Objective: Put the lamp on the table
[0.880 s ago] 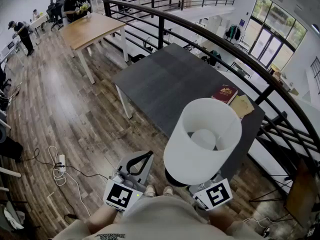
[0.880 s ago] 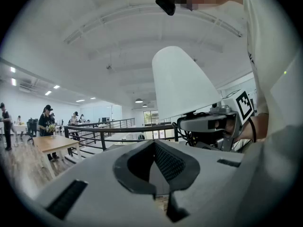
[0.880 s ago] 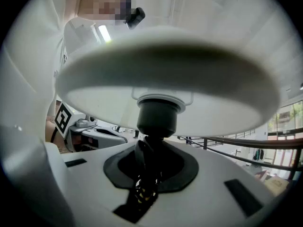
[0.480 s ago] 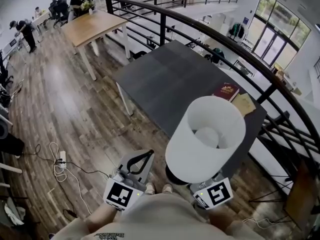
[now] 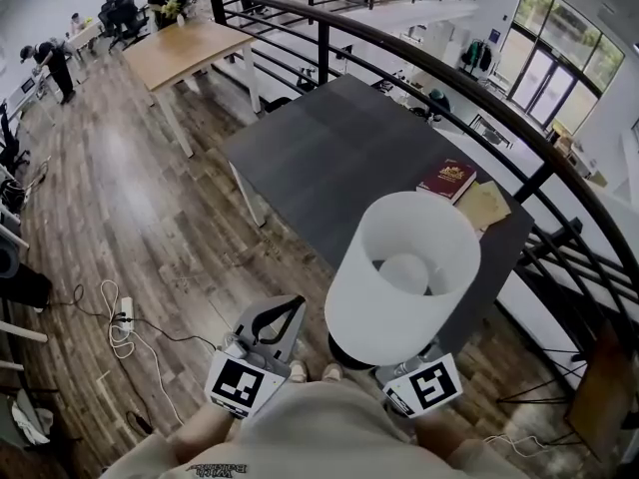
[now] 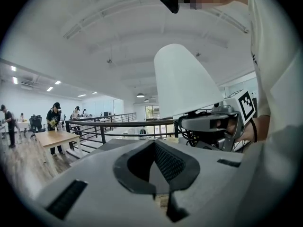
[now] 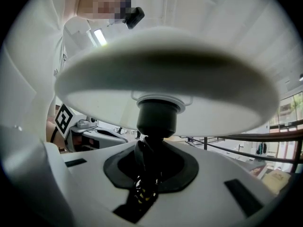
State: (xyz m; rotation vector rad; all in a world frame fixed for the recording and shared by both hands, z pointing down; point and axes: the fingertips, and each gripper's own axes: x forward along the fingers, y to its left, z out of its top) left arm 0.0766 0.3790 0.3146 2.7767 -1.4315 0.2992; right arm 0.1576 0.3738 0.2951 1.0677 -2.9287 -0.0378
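Observation:
The lamp has a white drum shade [image 5: 404,272] and a black stem [image 7: 156,119]. It stands upright in my right gripper [image 7: 150,162], which is shut on the stem just under the shade. In the head view the shade hides that gripper's jaws and only its marker cube [image 5: 424,385] shows. My left gripper [image 5: 283,317] hangs beside it at the lower left, shut with nothing in it. From the left gripper view the shade [image 6: 182,82] rises at the right. The dark table [image 5: 339,158] lies ahead, beyond the lamp.
A red book [image 5: 446,180] and a tan book [image 5: 483,206] lie at the dark table's far right. A black railing [image 5: 519,138] runs behind the table. A wooden table [image 5: 185,53] stands at the far left with people near it. A cable [image 5: 115,332] lies on the wooden floor.
Hardly anything: the lamp shade has swayed a little in the view and both grippers keep their places.

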